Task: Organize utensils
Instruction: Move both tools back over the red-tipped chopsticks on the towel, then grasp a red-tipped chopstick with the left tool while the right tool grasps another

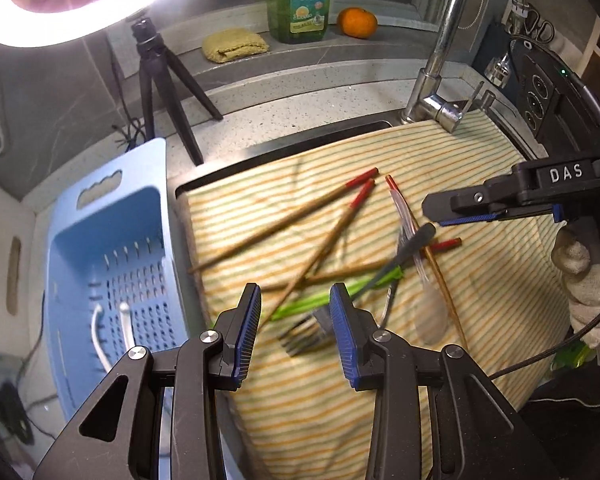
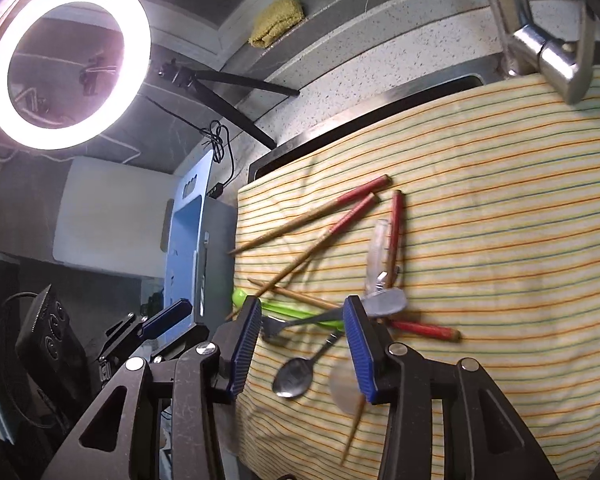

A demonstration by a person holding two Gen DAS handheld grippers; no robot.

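Lit ring light (image 2: 68, 62) on tripod (image 1: 160, 76), speckled countertop (image 1: 300, 96), chrome faucet (image 1: 444, 52), possibly grey tiled wall (image 1: 40, 92)

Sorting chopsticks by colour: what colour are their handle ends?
Red, on brown wooden chopsticks; clearest in the right wrist view.

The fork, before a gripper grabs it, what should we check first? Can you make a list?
1. Left gripper open: ok, jaws spread wide.
2. Right gripper open: ok.
3. Fork lined up between the left fingers: ok, its tines show in the gap.
4. Fork free of other utensils: not ok, it lies across the green utensil in a pile with the chopsticks.
5. Blue basket has room: ok, it is mostly bare inside.
6. Gripper height above the striped cloth: cannot tell.
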